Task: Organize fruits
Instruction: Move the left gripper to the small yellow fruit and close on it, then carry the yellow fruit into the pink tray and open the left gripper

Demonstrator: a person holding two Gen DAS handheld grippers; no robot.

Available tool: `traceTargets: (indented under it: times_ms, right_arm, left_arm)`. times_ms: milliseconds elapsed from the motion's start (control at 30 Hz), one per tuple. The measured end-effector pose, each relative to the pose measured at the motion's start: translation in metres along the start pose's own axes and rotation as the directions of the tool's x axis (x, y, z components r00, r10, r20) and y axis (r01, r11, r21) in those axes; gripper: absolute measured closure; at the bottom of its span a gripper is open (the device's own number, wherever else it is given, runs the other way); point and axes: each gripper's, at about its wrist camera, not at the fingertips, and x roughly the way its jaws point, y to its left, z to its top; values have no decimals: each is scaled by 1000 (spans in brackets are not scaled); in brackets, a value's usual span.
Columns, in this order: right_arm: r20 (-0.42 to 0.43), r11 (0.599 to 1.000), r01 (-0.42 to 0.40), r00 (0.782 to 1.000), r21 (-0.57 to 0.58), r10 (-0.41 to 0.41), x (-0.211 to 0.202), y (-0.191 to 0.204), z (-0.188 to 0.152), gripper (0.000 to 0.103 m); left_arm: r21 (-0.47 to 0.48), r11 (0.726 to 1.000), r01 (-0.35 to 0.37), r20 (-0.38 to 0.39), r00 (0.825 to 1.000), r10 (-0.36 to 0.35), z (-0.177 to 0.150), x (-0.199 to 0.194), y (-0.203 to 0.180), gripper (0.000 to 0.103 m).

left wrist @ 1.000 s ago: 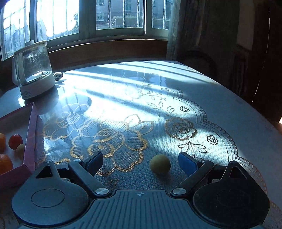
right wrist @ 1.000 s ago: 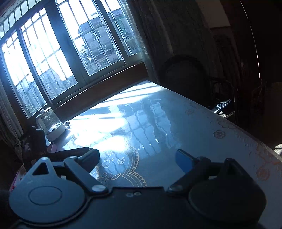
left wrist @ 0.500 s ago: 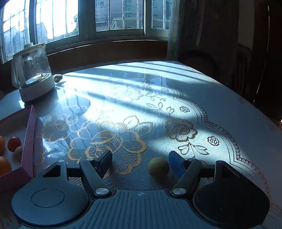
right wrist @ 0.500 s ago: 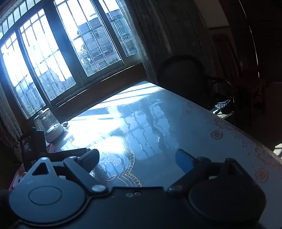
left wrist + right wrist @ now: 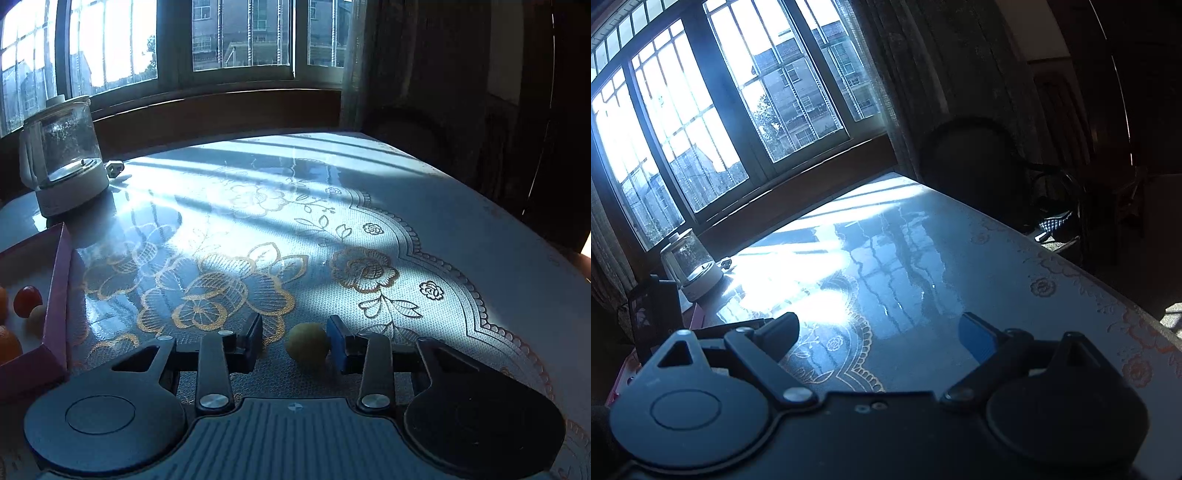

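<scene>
Closing in on a small yellow fruit [image 5: 307,344] on the table [image 5: 461,236], the left gripper [image 5: 294,341] has just been narrowing its jaws; the right pad touches the fruit, the left pad is not yet on it. Several fruits [image 5: 26,301] already lie in the pink box [image 5: 55,295]. The right gripper [image 5: 879,332] hangs spread wide and empty.
</scene>
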Motion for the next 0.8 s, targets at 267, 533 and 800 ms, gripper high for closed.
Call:
traceTargets:
  times_ms: [267,533,800]
  right_arm:
    - [-4,1000,-3,1000,-2,3,3,5,-1,10]
    - [-6,1000,-14,1000,-23,14,3,18,-1,10]
    - [-25,997,-59,998,-59,58,10,49,-2,10]
  left_arm:
    - [15,999,39,11,999,-39,-5,-6,4,79]
    - [-12,998,61,23,998,-60,-9,-19,18,79]
    - [-71,997,35,88,996,-28,-4,-63,77,79]
